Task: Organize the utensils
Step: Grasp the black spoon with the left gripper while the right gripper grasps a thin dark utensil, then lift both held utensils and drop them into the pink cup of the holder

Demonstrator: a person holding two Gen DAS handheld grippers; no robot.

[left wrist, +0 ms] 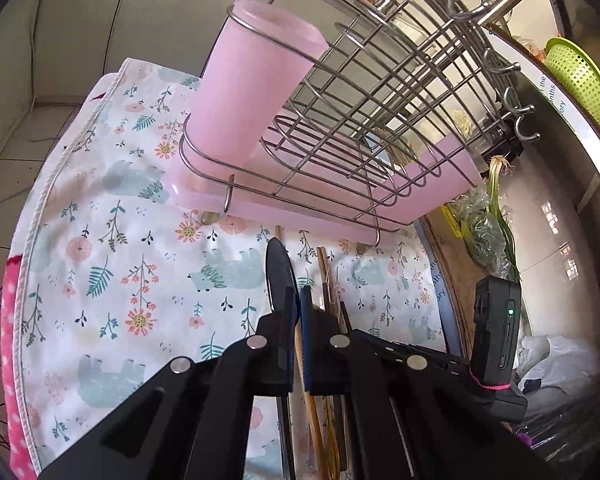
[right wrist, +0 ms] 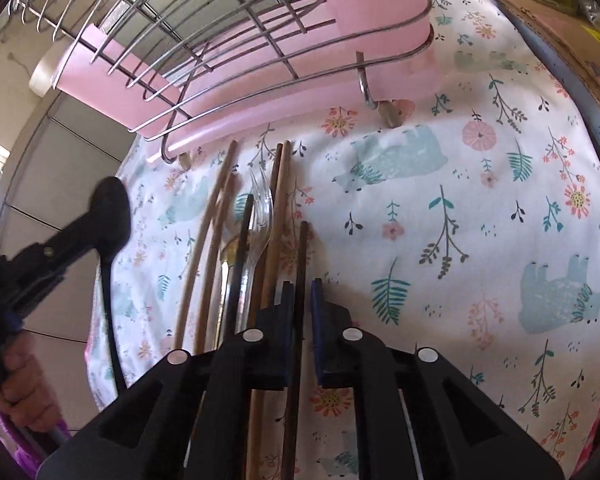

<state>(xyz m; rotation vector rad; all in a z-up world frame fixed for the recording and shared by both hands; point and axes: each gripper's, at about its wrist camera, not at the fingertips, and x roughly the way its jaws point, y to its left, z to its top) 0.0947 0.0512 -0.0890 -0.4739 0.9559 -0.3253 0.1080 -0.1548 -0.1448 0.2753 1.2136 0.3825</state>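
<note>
Item one, nearest my left lens: the left gripper (left wrist: 299,300), clenched on the black spoon (left wrist: 278,272), whose bowl stuck out past the fingertips toward twelve o'clock. In the right wrist view that same spoon (right wrist: 110,208) sat at nine o'clock, lifted off the cloth, with the person's hand (right wrist: 20,384) below it at eight.

Item two, nearest my right lens: the right gripper (right wrist: 301,300), jaws drawn close around a dark chopstick (right wrist: 302,256) that ran between them toward twelve (whether the pads actually pressed it I could not tell).

Item three, just left of that, at eleven o'clock: wooden chopsticks (right wrist: 216,216) and a clear plastic fork (right wrist: 260,216) lying side by side on the floral cloth (right wrist: 460,208).

Item four, farthest, at twelve: the wire dish rack (right wrist: 228,40) on its pink tray (right wrist: 236,108), with a pink utensil cup (left wrist: 252,80) held in a wire ring at the rack's end.
</note>
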